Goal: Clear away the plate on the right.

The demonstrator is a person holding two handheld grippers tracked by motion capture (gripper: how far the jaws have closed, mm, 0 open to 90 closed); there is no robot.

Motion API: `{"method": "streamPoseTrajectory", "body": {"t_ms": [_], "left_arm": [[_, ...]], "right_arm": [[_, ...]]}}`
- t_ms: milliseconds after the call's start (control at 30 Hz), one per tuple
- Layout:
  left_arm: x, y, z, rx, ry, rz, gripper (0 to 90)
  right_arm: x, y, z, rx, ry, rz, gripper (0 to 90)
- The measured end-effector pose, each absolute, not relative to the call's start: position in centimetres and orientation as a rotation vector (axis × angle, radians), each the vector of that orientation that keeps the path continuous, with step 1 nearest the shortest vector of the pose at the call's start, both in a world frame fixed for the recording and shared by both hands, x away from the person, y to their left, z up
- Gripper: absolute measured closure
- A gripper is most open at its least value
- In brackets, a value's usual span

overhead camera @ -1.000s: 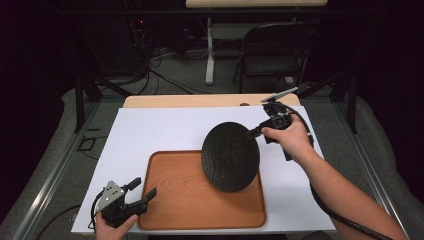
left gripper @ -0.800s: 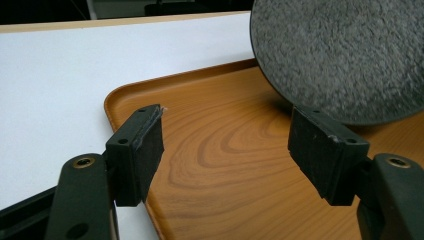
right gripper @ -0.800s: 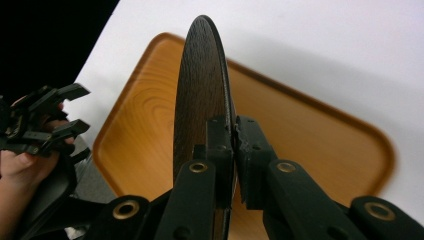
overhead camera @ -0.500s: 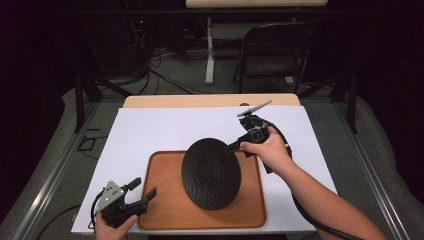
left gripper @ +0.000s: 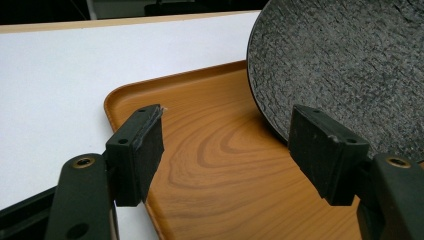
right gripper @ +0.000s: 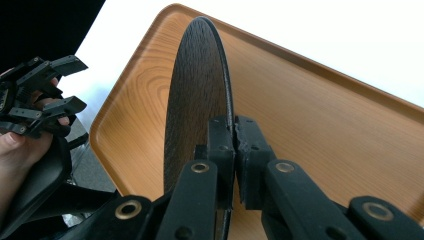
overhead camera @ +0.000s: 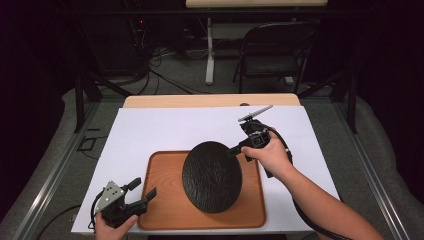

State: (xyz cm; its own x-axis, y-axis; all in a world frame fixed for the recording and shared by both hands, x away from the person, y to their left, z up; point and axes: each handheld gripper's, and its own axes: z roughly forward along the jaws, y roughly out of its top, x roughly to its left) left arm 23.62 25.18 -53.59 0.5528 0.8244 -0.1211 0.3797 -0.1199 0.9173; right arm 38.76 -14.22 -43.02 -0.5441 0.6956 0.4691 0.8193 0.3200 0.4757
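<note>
Slate plate [overhead camera: 212,176] is pinched at its rim by the right gripper [overhead camera: 239,148], tilted over the wooden tray [overhead camera: 161,180], likely for lowering; left gripper [overhead camera: 141,194] waits with jaws spread.

Tabletop [overhead camera: 150,101]: light wood, bare only as a narrow strip along its far edge in the high view
White sheet [overhead camera: 170,130]: lies flat on the tabletop and covers nearly all of it, reaching the near edge and both sides; also seen as the pale surface in the left gripper view [left gripper: 60,75]
Wooden tray [overhead camera: 162,200]: brown, rectangular, rounded corners and a low raised rim; rests directly on the white sheet near the front edge, about the middle of its width, with white margin showing on every side; grain plain in the left gripper view [left gripper: 220,155]
</note>
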Motion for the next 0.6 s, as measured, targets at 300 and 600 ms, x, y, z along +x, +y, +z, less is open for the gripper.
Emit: {"method": "streamPoseTrajectory", "body": {"t_ms": [300,600], "left_arm": [[23.61,25.22,-53.57,1.723,1.01,0.521,30.6],[23.61,25.2,-53.57,1.723,1.011,0.521,30.6]], "right_arm": [[38.69,-14.49,-43.26,-1.412,-2.397,-1.026,87.0],[38.62,-14.63,-43.36,-1.411,-2.407,-1.022,87.1]]}}
